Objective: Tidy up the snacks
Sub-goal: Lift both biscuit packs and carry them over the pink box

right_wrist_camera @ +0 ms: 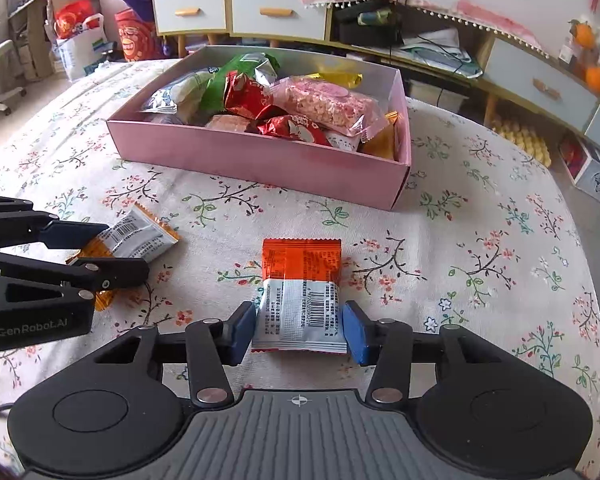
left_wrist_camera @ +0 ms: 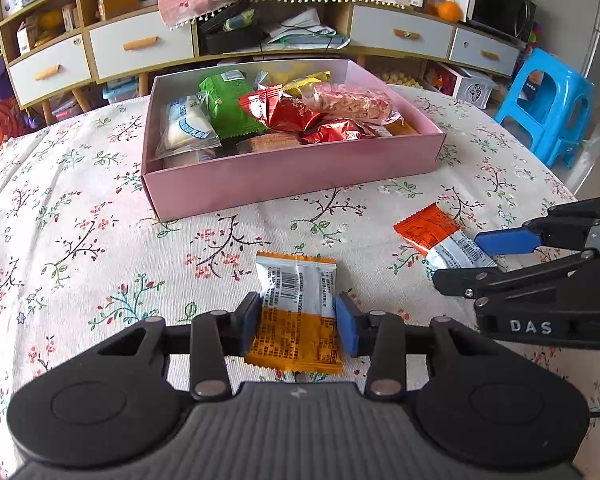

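An orange-yellow and silver snack packet (left_wrist_camera: 296, 280) lies on the floral tablecloth, and my left gripper (left_wrist_camera: 298, 320) is shut on it, its blue pads pressing both long sides. To its right lies a red-orange and silver packet (right_wrist_camera: 302, 264), held the same way by my right gripper (right_wrist_camera: 300, 332). Each wrist view shows the other gripper from the side: the right gripper (left_wrist_camera: 458, 258) on the red-orange packet (left_wrist_camera: 426, 232), the left gripper (right_wrist_camera: 124, 252) on the yellow packet (right_wrist_camera: 140, 236). Beyond both stands a pink box (left_wrist_camera: 292, 176) filled with several wrapped snacks.
The pink box (right_wrist_camera: 260, 160) sits mid-table, a hand's width past the packets. Behind the table runs a low wooden cabinet (left_wrist_camera: 140, 46) with white drawers. A blue plastic stool (left_wrist_camera: 548, 108) stands off the table's right side. The table edge curves away at both sides.
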A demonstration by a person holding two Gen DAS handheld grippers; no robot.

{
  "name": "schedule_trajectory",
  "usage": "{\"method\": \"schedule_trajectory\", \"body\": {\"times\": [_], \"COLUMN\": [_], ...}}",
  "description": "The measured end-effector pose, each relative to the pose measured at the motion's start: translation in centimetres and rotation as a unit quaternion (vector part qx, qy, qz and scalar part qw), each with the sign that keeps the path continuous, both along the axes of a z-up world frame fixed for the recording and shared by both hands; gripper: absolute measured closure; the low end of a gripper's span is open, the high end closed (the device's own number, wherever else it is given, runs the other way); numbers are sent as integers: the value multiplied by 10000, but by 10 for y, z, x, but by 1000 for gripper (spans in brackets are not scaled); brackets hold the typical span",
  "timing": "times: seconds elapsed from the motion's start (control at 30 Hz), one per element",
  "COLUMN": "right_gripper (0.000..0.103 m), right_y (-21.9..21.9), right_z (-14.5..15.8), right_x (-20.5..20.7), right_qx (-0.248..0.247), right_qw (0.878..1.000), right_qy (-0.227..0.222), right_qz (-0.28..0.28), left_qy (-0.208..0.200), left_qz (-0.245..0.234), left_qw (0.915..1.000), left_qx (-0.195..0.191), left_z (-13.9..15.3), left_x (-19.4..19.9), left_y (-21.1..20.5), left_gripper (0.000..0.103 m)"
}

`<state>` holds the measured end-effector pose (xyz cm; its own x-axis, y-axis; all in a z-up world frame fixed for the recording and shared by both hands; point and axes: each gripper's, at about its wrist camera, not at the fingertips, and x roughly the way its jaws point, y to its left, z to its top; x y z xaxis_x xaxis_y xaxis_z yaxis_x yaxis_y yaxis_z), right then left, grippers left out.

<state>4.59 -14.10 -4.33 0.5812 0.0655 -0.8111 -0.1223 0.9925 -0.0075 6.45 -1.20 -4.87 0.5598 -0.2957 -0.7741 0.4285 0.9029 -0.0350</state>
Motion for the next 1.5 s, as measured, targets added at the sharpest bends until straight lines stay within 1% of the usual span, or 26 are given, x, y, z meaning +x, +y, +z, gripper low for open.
{"method": "schedule_trajectory", "body": {"times": [0.07, 0.17, 0.43, 0.63, 0.67, 0.7, 0.8, 0.83, 0.9, 0.93, 0.97, 1.0, 1.07, 1.13, 1.17, 1.27, 1.33, 1.37, 1.5], "right_gripper": [57, 58, 58, 58, 60, 73, 73, 73, 67, 67, 63, 54, 46, 45, 45, 46, 52, 59, 63], "right_y": [2, 1, -12, -21, -23, -25, -31, -32, -32, -31, -30, -28, -21, -11, -9, -6, -5, -4, -6], "right_z": [2, 5, 17, 32, 35, 39, 47, 49, 50, 48, 46, 42, 35, 27, 23, 13, 7, 5, 5], "right_x": [1, 3, 8, 13, 14, 15, 18, 19, 20, 21, 22, 22, 21, 21, 21, 24, 26, 26, 27], "right_qx": [-49, 48, 469, 826, 909, 1008, 1328, 1350, 1264, 1257, 1261, 1266, 1070, 729, 641, 588, 439, 379, 385], "right_qw": [10000, 10000, 9984, 9956, 9947, 9936, 9895, 9892, 9907, 9910, 9910, 9909, 9931, 9963, 9969, 9969, 9974, 9977, 9978], "right_qy": [34, 87, 168, 97, 84, 71, 64, 40, -7, 55, 158, 256, 365, 396, 410, 514, 541, 547, 502], "right_qz": [31, 1, -274, -441, -474, -500, -564, -574, -501, -447, -427, -392, -299, -207, -173, -133, -156, -157, -191], "left_qy": [49, 69, 27, -44, -65, -91, -151, -167, -167, -172, -184, -185, -155, -117, -93, -41, -34, -35, -31], "left_qz": [18, 59, 154, 400, 442, 477, 592, 636, 700, 717, 730, 729, 698, 652, 627, 570, 548, 544, 557], "left_qw": [10000, 9999, 9996, 9981, 9977, 9974, 9963, 9959, 9952, 9949, 9946, 9946, 9947, 9952, 9955, 9960, 9962, 9963, 9965], "left_qx": [-49, -113, -246, -459, -501, -532, -604, -617, -658, -688, -708, -718, -734, -717, -707, -681, -671, -661, -630], "left_z": [2, 5, 19, 32, 35, 37, 43, 45, 49, 50, 51, 52, 51, 49, 48, 45, 44, 44, 42], "left_x": [1, 1, 7, 19, 21, 23, 31, 33, 37, 38, 38, 38, 37, 35, 35, 32, 30, 30, 30], "left_y": [1, 4, 6, 13, 14, 14, 16, 17, 18, 20, 20, 19, 18, 16, 14, 12, 12, 12, 14], "left_gripper": [67, 67, 67, 67, 67, 67, 67, 67, 67, 67, 67, 67, 67, 67, 67, 67, 67, 67, 67]}}
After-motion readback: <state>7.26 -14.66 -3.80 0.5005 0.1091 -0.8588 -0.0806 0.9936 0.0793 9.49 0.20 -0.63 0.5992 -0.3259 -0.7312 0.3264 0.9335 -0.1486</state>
